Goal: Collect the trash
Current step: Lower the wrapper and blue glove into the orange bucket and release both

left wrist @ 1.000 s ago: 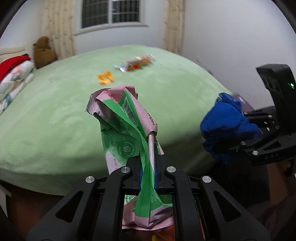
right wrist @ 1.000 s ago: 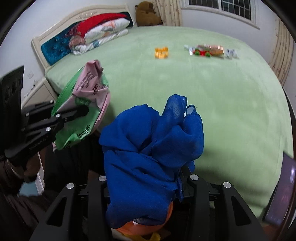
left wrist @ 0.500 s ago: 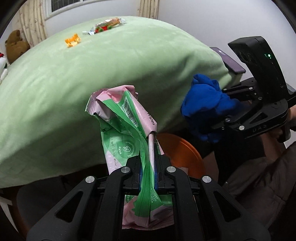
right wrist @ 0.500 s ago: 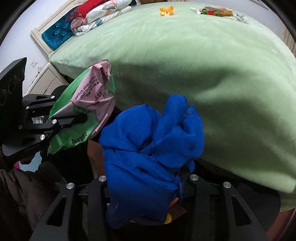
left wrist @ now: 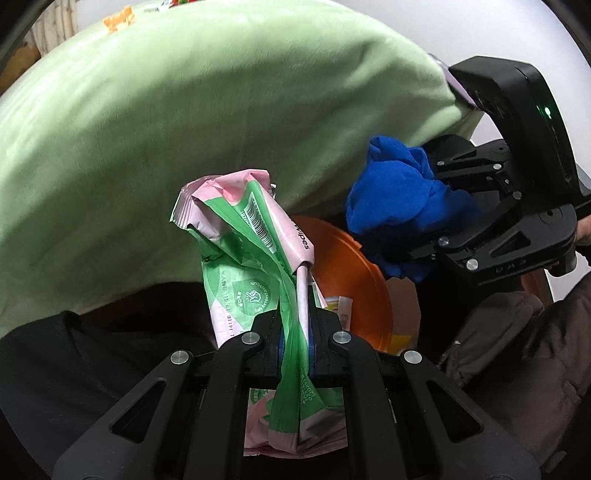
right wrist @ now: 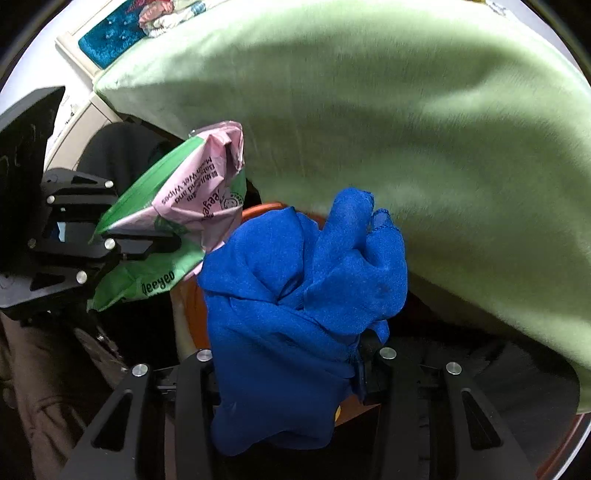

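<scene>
My left gripper [left wrist: 295,332] is shut on a crumpled pink and green wet-wipes packet [left wrist: 251,258], held upright. The packet also shows in the right wrist view [right wrist: 184,214], with the left gripper [right wrist: 147,245] at the left. My right gripper [right wrist: 288,365] is shut on a bunched blue cloth [right wrist: 303,291]; the cloth [left wrist: 399,199] and right gripper [left wrist: 439,251] show at the right of the left wrist view. Both held items hang above an orange bin [left wrist: 351,280], beside the bed, with paper scraps inside.
The green bedspread [left wrist: 184,110] fills the upper part of both views and overhangs the bin. An orange wrapper [left wrist: 118,20] lies far back on the bed. A blue headboard [right wrist: 110,37] and a white nightstand [right wrist: 81,122] stand at the left.
Both grippers have dropped from above the bed down past its edge and tilted downward. The orange bin has come into view under the packet and the cloth. Both grips are unchanged.
</scene>
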A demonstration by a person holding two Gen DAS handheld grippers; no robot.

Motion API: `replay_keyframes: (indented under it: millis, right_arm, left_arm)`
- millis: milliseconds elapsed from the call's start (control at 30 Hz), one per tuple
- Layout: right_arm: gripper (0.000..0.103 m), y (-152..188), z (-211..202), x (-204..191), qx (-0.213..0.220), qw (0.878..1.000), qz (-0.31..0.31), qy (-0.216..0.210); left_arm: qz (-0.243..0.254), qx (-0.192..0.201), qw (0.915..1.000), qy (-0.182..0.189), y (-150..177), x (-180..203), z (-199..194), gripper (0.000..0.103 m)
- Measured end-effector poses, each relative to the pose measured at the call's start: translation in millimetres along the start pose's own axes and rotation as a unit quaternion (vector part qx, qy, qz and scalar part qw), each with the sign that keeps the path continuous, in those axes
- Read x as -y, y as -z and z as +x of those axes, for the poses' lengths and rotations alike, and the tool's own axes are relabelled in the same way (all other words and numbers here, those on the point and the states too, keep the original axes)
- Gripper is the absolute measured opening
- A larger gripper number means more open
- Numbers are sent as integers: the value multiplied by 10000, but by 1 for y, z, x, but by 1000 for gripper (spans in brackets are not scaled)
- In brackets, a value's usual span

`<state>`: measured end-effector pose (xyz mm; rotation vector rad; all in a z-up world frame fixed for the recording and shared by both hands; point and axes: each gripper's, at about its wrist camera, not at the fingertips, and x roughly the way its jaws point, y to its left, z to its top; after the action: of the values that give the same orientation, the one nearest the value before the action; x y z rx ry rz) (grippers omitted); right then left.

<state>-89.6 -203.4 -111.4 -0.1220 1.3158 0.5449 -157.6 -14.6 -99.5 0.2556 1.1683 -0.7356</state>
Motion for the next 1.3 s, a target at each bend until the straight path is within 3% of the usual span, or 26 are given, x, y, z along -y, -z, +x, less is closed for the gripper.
replay_keyframes:
  millis: [400, 600, 633, 667, 700, 767, 900, 1133, 1300]
  right_arm:
    - [44, -8, 41, -6, -430, 9990, -139, 40]
    - [47, -5, 52, -7, -693, 9975, -136, 33]
    - [51, -7, 52, -9, -685, 9975, -150, 38]
    - [57, -11, 53, -9, -668, 9976, -168, 34]
    - [59, -12, 53, -10, -628, 9978, -192, 64]
    - [63, -14, 51, -13, -564, 9981, -239, 67]
    - [64, -18, 43, -14, -494, 9985, -212, 40]
    - [64, -7, 20, -1, -395, 9991, -90, 118]
    - [64, -6, -4, 5, -176, 9995, -133, 224]
  left_arm:
    - [-99, -1037, 9939, -370, -16, -2, 64, 7]
    - [-34, -1136, 9929, -341, -15, -3, 69, 10]
    - [-60, -1137, 9930, -304, -14, -5, 69, 11]
    - [-101, -1130, 9933, -233, -15, -7, 67, 20]
    - [-140, -1118, 9935, -185, -16, -9, 64, 40]
    - [-162, -935, 9952, -222, -16, -7, 57, 62]
    - [-201, -640, 9977, -122, -19, -9, 43, 70]
    - [-329, -491, 9982, -124, -19, -14, 31, 70]
    - [-315, -94, 9992, -215, -24, -17, 2, 70]
